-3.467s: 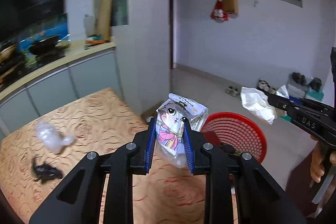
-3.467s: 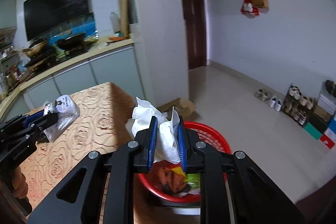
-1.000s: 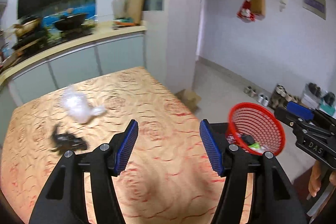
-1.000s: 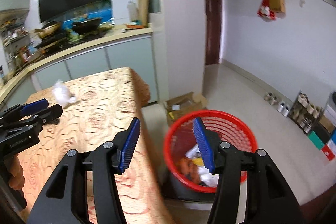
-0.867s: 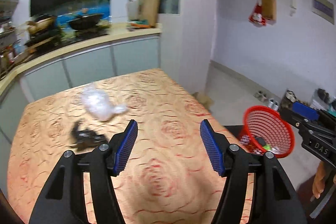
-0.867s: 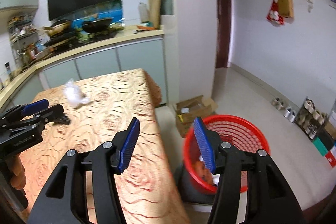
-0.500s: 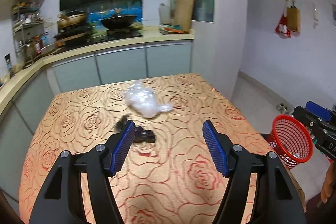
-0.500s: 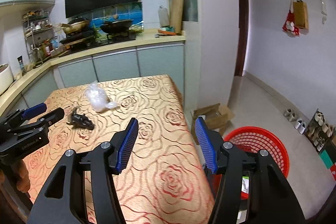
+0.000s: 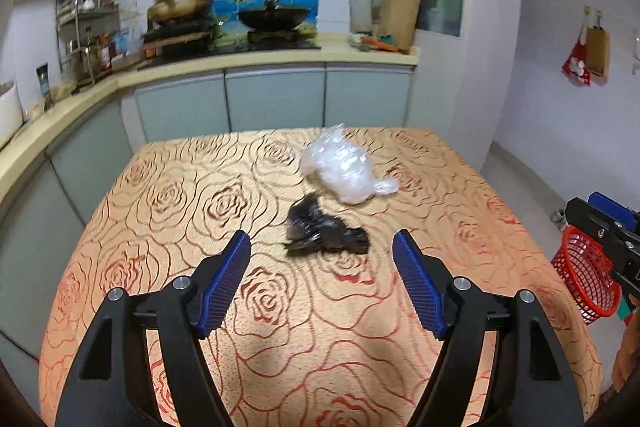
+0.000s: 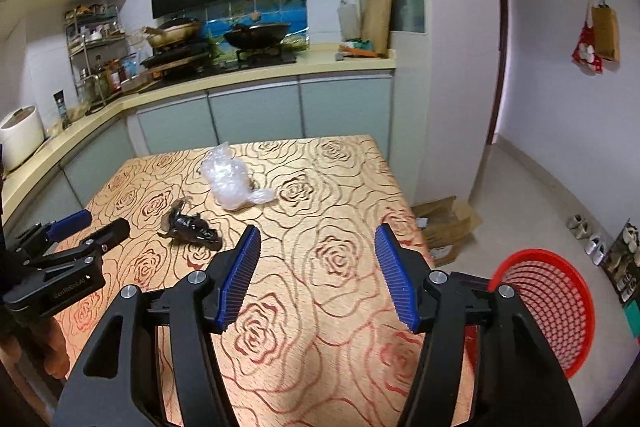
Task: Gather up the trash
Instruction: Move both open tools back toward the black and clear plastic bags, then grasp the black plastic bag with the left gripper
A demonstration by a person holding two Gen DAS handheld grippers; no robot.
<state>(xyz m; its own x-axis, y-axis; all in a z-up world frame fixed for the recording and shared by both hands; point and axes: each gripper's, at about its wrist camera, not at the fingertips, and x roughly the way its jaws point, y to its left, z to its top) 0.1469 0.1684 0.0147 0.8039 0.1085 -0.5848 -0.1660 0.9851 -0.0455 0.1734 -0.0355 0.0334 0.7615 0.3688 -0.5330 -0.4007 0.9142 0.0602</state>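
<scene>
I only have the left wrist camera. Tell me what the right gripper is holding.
Observer: Nothing. The right gripper is open over the table, with only tablecloth between its pads.
Operator: I see just a sliver of the basket. Place it for me.
Observer: The red basket stands on the floor off the table's right side, near its front corner.
Operator: Report anything else on the floor there.
Observer: An opened cardboard box lies by the table's right edge, beyond the basket.
</scene>
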